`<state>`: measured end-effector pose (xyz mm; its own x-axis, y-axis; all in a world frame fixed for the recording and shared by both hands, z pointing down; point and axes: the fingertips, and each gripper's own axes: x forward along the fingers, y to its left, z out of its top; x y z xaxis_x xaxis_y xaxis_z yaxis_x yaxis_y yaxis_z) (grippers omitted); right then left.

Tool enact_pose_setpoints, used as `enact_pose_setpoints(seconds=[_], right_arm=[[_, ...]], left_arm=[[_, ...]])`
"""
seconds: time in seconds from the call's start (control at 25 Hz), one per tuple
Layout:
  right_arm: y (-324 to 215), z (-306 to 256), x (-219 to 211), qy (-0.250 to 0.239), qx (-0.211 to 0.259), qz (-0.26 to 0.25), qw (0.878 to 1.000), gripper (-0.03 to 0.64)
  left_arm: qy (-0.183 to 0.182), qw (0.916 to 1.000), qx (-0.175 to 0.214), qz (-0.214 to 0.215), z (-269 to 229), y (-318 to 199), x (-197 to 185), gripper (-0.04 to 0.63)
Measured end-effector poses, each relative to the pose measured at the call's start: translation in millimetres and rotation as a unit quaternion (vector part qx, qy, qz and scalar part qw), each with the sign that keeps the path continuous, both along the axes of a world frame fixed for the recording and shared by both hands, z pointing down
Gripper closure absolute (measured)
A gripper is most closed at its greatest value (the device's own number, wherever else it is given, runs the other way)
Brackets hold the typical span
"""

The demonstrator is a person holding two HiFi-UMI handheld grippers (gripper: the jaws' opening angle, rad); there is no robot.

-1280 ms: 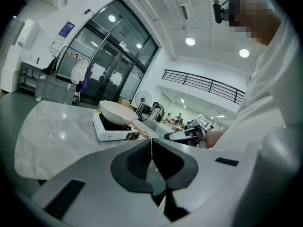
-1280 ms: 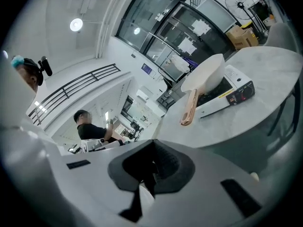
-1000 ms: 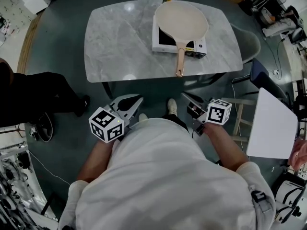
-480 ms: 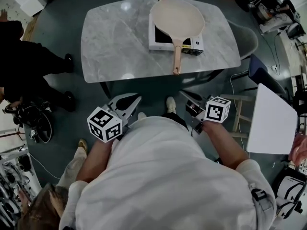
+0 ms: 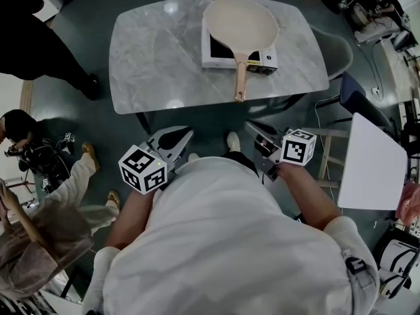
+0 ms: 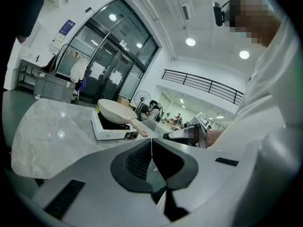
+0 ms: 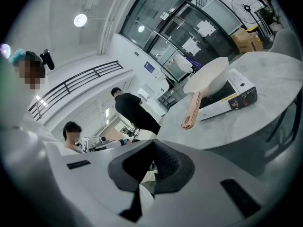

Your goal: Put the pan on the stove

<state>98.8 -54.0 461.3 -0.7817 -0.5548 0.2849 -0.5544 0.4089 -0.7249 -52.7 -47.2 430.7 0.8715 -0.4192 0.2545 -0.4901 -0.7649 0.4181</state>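
Already the pan [image 5: 240,23] sits on the stove [image 5: 222,61], near the far edge of the table [image 5: 151,64] at the upper middle of the head view. As far as these views show, the task looks done. The pan is wider than the stove and overhangs it on the far side and the right. Its handle [image 5: 241,77] reaches down the frame toward the table's near edge.

The left gripper [image 5: 189,135] is at the lower left of centre and the right gripper [image 5: 251,127] at the lower right of centre. Both are close to the person's body and well apart from the table. In each gripper's own view the jaws are pressed together with nothing between them.

The main risk seems to be the handle. It sticks out past the stove, so a gripper or sleeve brushing it could swing the pan round or drag it off the burner. Because the pan overhangs, a knock on its rim might tip it. The stove stands loose on the smooth tabletop, so a bump to the table could shift both together. A person in black [image 5: 46,35] stands at the upper left, and others are crouched at the lower left.
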Motion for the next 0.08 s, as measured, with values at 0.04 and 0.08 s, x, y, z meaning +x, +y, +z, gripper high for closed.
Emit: enact_pose_setpoints(seconds=[0.04, 0.08], right_arm=[[-0.5, 0.0, 1.0, 0.001, 0.001, 0.0, 1.0, 0.612], [-1.1, 0.1, 2.1, 0.003, 0.002, 0.0, 1.0, 0.612]], left_arm=[[0.0, 1.0, 0.0, 0.0, 0.1, -0.2, 0.3, 0.575], [0.001, 1.0, 0.0, 0.0, 0.2, -0.3, 0.7, 0.575]])
